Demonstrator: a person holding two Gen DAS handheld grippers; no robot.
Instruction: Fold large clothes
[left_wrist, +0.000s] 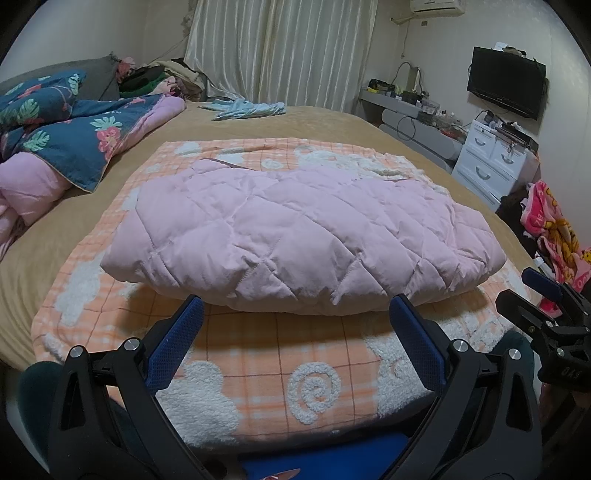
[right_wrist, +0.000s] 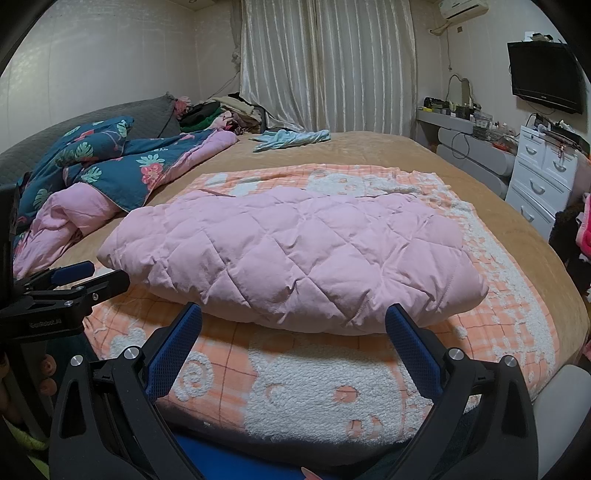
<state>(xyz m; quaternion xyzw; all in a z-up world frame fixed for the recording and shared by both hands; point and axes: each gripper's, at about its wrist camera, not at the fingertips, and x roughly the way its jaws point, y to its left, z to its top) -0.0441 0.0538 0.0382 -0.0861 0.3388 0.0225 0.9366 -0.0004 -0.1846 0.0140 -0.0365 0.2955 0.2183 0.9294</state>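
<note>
Folded pink jacket (left_wrist: 295, 229) just beyond spread fingers (left_wrist: 184, 332), seemingly untouched.

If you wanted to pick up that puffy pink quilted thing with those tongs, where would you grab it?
Probably at the near edge of the pink quilted garment, coming in low from the front. That edge bulges and overhangs the orange checked blanket, so a finger could slip beneath it. Both the left tongs and right tongs are open, one toward each near corner.

A floral duvet (left_wrist: 55, 136), curtains (left_wrist: 280, 48) and television (left_wrist: 506, 83) surround the bed (left_wrist: 314, 123).
</note>
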